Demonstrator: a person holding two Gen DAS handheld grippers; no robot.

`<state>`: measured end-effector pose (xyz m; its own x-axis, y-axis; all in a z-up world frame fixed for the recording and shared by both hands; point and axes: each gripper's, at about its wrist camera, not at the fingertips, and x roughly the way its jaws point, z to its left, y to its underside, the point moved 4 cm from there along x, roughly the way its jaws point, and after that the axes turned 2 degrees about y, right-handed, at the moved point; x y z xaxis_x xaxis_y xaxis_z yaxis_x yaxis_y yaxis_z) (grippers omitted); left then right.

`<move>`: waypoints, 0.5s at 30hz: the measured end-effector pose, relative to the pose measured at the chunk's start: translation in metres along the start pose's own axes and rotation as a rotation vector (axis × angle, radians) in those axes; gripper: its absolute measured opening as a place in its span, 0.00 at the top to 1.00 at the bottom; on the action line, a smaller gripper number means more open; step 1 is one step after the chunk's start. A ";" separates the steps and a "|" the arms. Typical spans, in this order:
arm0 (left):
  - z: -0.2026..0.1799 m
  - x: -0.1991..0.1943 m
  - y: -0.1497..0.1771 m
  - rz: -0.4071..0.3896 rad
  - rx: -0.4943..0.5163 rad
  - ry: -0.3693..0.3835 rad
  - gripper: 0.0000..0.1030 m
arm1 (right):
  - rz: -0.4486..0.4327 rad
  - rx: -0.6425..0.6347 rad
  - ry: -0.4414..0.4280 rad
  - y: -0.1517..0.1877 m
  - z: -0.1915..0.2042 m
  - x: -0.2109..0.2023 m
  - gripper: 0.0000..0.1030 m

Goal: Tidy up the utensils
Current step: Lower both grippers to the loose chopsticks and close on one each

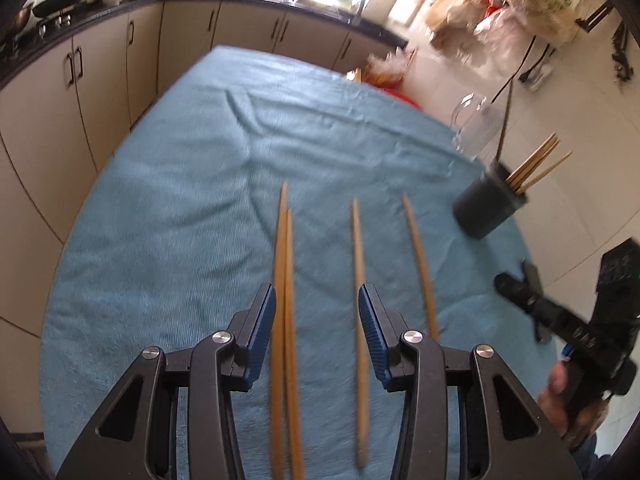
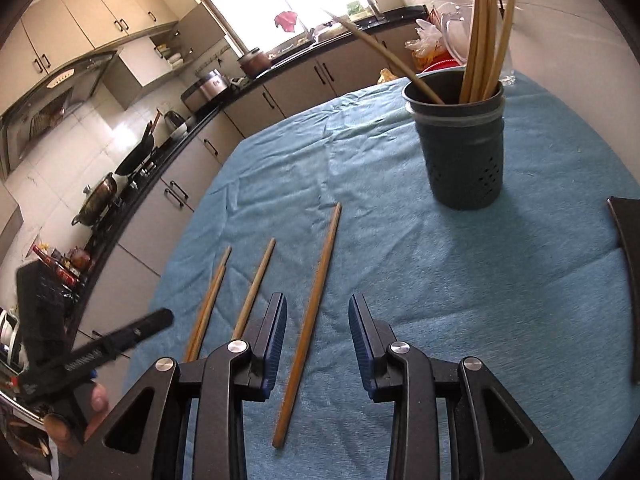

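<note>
Left gripper [image 1: 317,300]: released, jaws apart, clamped on nothing, poised over the blue cloth [image 1: 180,200] on the side far from the dark holder [image 1: 490,204]. Between its jaws, 3 sticks at once: the touching pair [image 1: 285,280] farthest from the holder, plus the single chopstick [image 1: 359,280] 1 place closer to it.

Right gripper [image 2: 318,312]: likewise released, straddling only the nearest chopstick [image 2: 308,328], the 1 lying closest to the holder [image 2: 460,144] yet well apart from it. Holder upright at the cloth's far side, already stocked with several standing chopsticks [image 2: 484,40].

Likely step in hand: lowering onto loose sticks for a pick-up. To do it well:

1. Centre the right jaws on the nearest chopstick, about mid-length, so as to keep it from tipping once lifted.
2. Shift the left jaws away from the holder to take the pair alone, or toward it for the single chopstick; closing on all 3 risks a crossed, slipping grip.
3. Come down until the pads nearly meet the cloth, without pinching the soft fabric.
4. Close gently, lift level, then tip upright over the holder's rim, clear of the leaning sticks inside.
</note>
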<state>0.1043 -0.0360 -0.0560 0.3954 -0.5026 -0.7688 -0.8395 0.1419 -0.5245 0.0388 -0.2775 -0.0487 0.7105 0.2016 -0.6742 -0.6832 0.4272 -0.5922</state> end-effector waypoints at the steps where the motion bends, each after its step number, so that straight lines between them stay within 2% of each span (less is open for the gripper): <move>1: 0.000 0.004 0.002 0.013 0.005 -0.005 0.61 | 0.000 -0.003 0.000 0.001 0.001 0.000 0.66; 2: 0.000 0.007 0.004 0.021 0.013 -0.009 0.62 | -0.001 -0.006 0.000 0.003 0.002 0.000 0.66; 4: 0.000 0.013 0.007 0.036 0.031 -0.028 0.77 | -0.003 -0.012 0.004 0.003 0.004 -0.001 0.66; 7: 0.004 0.019 0.007 0.045 0.024 -0.036 0.85 | 0.001 -0.010 0.009 0.004 0.003 0.000 0.66; 15: 0.014 0.032 0.002 0.074 0.026 -0.073 0.85 | 0.007 -0.011 0.010 0.003 0.003 0.000 0.66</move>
<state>0.1206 -0.0400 -0.0871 0.3599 -0.4263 -0.8299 -0.8576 0.1991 -0.4742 0.0372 -0.2736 -0.0498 0.7038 0.1954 -0.6830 -0.6902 0.4157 -0.5923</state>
